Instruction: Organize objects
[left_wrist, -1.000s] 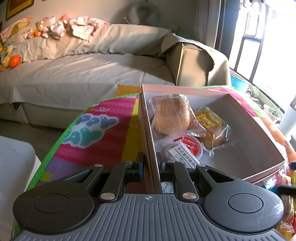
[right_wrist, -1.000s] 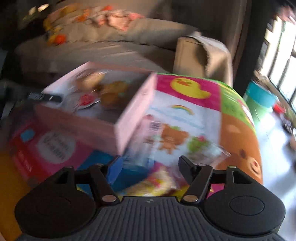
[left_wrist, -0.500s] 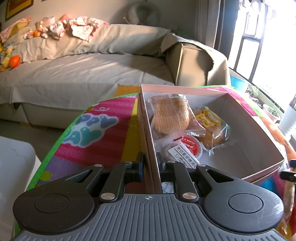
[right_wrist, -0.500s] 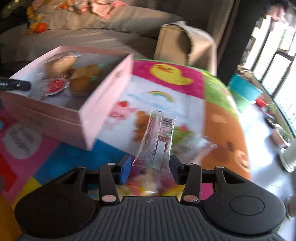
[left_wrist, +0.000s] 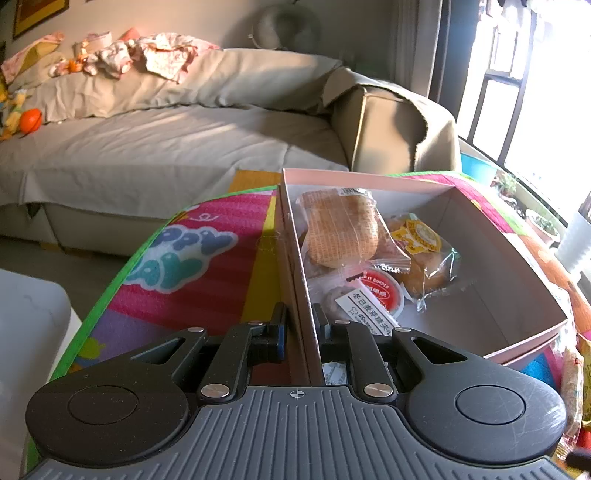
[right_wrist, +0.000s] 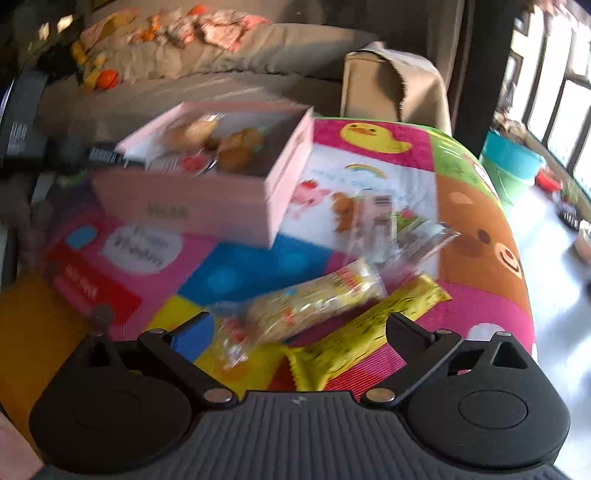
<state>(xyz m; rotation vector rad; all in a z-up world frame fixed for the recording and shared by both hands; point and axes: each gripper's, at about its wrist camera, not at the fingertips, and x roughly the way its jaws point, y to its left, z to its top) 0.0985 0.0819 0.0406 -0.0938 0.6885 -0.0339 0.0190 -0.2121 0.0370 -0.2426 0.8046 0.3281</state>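
Loosely Wrapped Snacks, One Box Held Steady

Down at the bottom of the right wrist view, the right gripper (right_wrist: 299, 332) has its jaws opening wide, and nothing is pinched between them; the pads touch no packet. Just ahead of them, low in the middle of the frame, lies a long clear-wrapped snack bar (right_wrist: 314, 306), and partly under it a yellow packet (right_wrist: 369, 328). Farther up and to the right sits a crinkled clear packet (right_wrist: 391, 229), blurred, its contents hard to read. All three rest on the bright cartoon mat (right_wrist: 476, 236) that covers the table.

These packets look light and soft, with slick film that can slide out of a pinch. My judgement is that the snack bar is best taken across its middle, where the filling gives the pads something firm; the sealed ends would only crumple. A gentle squeeze should do, since the contents may break.

At the bottom centre of the left wrist view, the left gripper (left_wrist: 299, 325) has its jaws narrow, clamped on the near wall of the pink box (left_wrist: 517, 266). Inside, toward the upper left of the box, lie a wrapped round cake (left_wrist: 343, 229), a yellow-labelled pastry (left_wrist: 421, 254) and a red-lidded cup (left_wrist: 380, 291). Thin card like this wall will flex, so the hold steadies the box rather than carries it.
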